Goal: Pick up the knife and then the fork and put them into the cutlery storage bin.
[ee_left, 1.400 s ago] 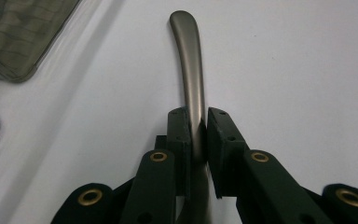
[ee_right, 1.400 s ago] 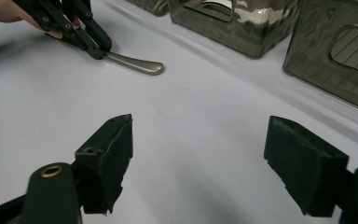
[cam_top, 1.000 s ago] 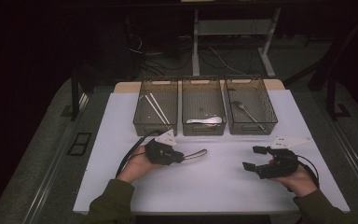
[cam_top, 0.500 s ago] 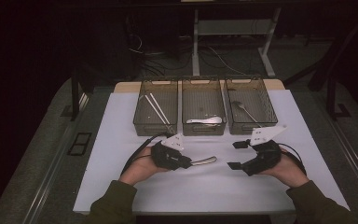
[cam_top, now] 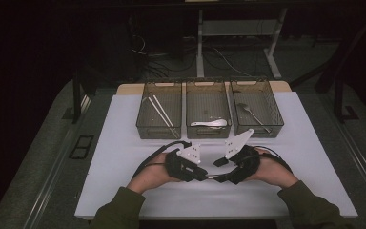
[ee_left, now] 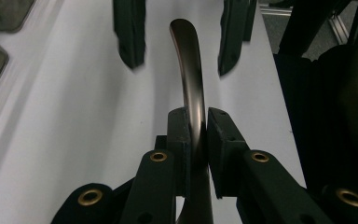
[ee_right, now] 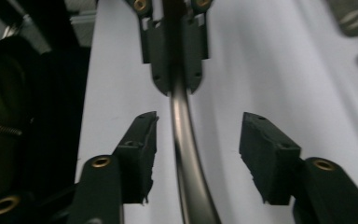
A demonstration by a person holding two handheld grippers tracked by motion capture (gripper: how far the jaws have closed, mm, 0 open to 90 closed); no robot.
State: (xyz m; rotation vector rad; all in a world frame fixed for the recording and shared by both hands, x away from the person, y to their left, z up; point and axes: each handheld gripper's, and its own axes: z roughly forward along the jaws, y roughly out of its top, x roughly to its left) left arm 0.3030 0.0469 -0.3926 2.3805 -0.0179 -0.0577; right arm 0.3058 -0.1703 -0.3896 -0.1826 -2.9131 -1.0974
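Clamped tight in the left gripper (ee_left: 196,135): a curved metal handle (ee_left: 191,79) of some utensil, pinched between the fingers (ee_left: 179,140) and jutting forward above the white surface (cam_top: 124,143). Facing it nose to nose, the right gripper (ee_right: 196,154), fingers (ee_right: 268,156) spread either side of that handle, closing in just now but with gaps showing on both sides, so no contact yet. From the high view, both grippers meeting near the middle of the surface, just in front of three mesh trays (cam_top: 208,114). Chopsticks (cam_top: 159,110) lying in the left tray, a white spoon (cam_top: 210,123) in the middle one, a metal spoon (cam_top: 251,113) in the right one.
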